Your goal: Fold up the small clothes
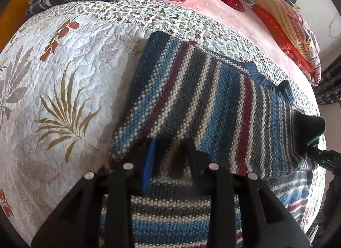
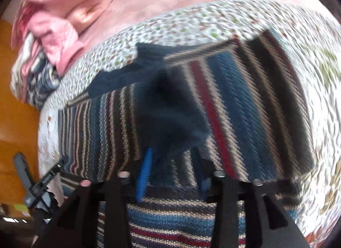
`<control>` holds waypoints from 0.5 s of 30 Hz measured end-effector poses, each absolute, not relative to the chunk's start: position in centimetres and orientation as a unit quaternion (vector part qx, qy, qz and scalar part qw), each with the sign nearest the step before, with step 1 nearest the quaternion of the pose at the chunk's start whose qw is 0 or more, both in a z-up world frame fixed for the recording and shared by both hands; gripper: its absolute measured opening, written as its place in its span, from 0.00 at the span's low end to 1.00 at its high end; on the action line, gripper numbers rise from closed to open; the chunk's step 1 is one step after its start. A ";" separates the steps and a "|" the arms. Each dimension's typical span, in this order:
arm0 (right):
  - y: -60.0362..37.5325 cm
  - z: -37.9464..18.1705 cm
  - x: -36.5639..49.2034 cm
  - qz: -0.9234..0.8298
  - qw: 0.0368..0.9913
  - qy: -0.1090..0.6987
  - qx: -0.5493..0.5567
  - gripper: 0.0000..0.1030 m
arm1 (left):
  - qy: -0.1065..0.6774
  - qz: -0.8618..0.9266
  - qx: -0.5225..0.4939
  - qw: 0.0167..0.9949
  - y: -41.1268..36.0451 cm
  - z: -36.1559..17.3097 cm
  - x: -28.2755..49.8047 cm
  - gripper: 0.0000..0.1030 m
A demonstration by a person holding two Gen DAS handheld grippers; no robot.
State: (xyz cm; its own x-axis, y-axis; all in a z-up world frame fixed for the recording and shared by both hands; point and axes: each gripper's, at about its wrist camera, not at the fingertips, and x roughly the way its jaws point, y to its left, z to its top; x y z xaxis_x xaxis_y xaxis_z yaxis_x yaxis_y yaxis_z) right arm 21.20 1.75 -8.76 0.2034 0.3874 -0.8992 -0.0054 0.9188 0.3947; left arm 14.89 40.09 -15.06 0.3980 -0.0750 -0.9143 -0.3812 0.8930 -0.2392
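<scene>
Draping across the floral quilt [image 1: 64, 73], the striped knit sweater [image 1: 191, 98] is clenched by both left gripper [image 1: 170, 152] and right gripper [image 2: 173, 162]; its hem toward 6 o'clock is cut off, and motion blurs the right view.

Both grippers are black plastic: the left gripper [image 1: 170, 154] and right gripper [image 2: 173, 169] each carry blue-padded fingers [image 2: 143, 175] and four silver round-headed pins [image 1: 213, 166].
</scene>
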 end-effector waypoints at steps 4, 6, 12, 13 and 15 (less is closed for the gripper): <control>-0.5 -9.7 21.4 0.151 0.740 0.614 0.229 0.62 | 0.540 0.099 -0.217 0.807 40.0 -14.3 14.9 0.35; -0.9 -10.6 22.0 0.146 0.730 0.622 0.243 0.61 | 0.534 0.099 -0.222 0.809 39.7 -13.9 14.9 0.35; -0.9 -11.6 22.7 0.171 0.718 0.618 0.271 0.14 | 0.539 0.092 -0.201 0.813 37.7 -14.1 15.2 0.39; -0.9 -11.5 22.7 0.175 0.718 0.616 0.272 0.11 | 0.539 0.094 -0.194 0.814 37.5 -14.2 15.2 0.40; -0.9 -10.9 22.5 0.181 0.725 0.609 0.265 0.09 | 0.539 0.096 -0.187 0.816 37.2 -14.2 15.1 0.40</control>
